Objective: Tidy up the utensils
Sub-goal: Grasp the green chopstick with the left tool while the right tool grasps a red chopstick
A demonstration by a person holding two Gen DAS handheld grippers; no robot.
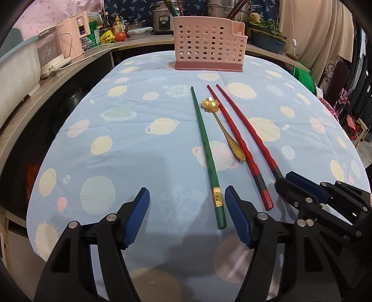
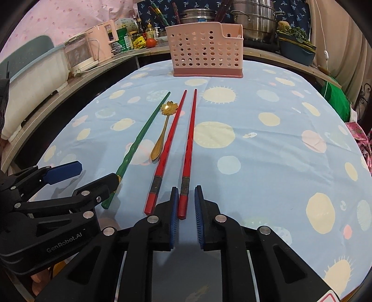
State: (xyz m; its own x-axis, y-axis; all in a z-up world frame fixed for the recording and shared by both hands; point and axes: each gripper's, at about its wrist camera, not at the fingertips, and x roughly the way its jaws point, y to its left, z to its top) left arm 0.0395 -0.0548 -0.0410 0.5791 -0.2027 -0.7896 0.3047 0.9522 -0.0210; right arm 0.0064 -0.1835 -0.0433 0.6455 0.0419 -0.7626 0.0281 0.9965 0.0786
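Observation:
Four utensils lie side by side on the blue planet-print tablecloth point(image 1: 139, 116): a green chopstick point(image 1: 204, 148), a gold flower-bowl spoon point(image 1: 223, 125) and two red chopsticks point(image 1: 234, 137). My left gripper point(image 1: 187, 189) is open wide. The green chopstick's near end lies between its fingers, close to the right one. My right gripper point(image 2: 186, 188) has its jaws narrow around the near end of the right-hand red chopstick point(image 2: 189, 139). A slit still shows beside the right pad. The pink perforated utensil holder point(image 2: 205, 51) stands at the table's far edge.
A wooden counter point(image 1: 69, 60) curves behind and to the left of the table, carrying a pink kettle point(image 1: 74, 37), bottles, a tomato, a rice cooker and steel pots point(image 2: 253, 21). A dark bowl of greens point(image 1: 267, 34) sits behind the holder on the right.

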